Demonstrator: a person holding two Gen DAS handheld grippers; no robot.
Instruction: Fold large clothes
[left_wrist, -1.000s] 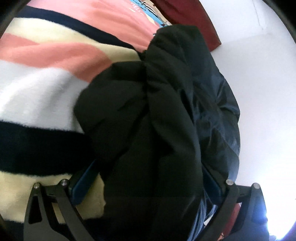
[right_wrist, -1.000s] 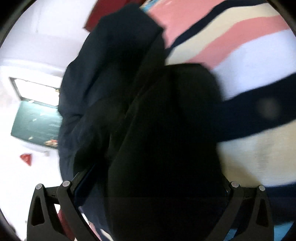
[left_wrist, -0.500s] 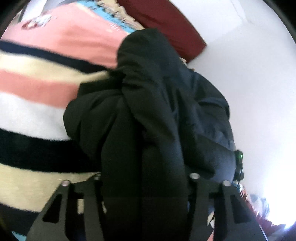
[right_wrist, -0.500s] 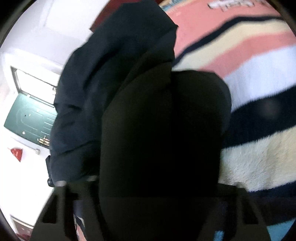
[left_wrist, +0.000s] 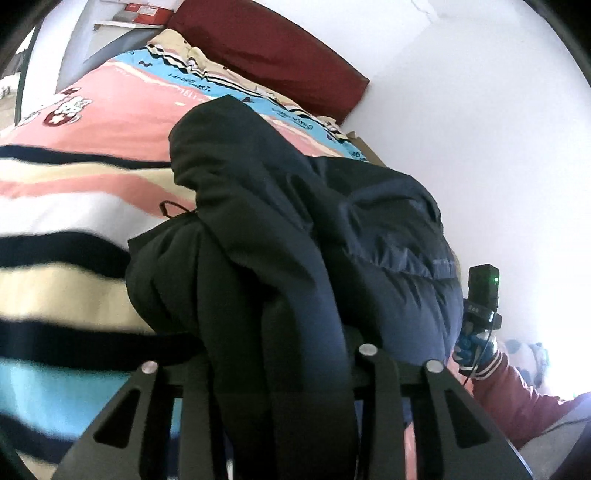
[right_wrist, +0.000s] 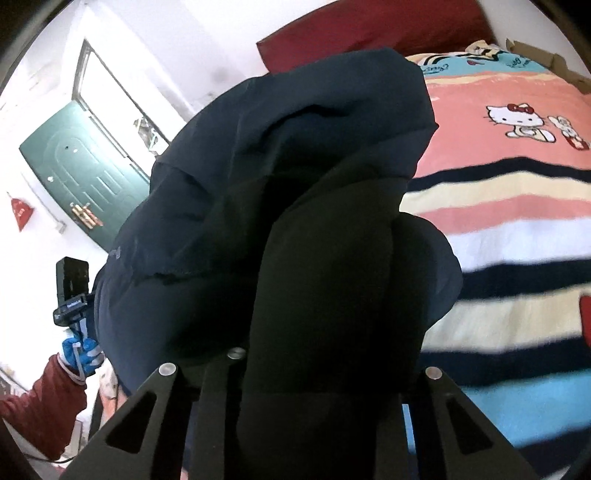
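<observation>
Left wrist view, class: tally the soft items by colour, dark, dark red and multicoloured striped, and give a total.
Dark: 1, the navy-black padded jacket bunched in the left gripper.
Dark red: 1, the cushion against the wall.
Multicoloured striped: 1, the blanket spread under the jacket.
Total: 3

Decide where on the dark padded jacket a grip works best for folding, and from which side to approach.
Grip the dark jacket at a thick bunched edge, coming from the near side over the striped blanket. Both the left tongs and right tongs already clamp such rolled folds; its puffy panels look slippery and would likely slide out.
</observation>
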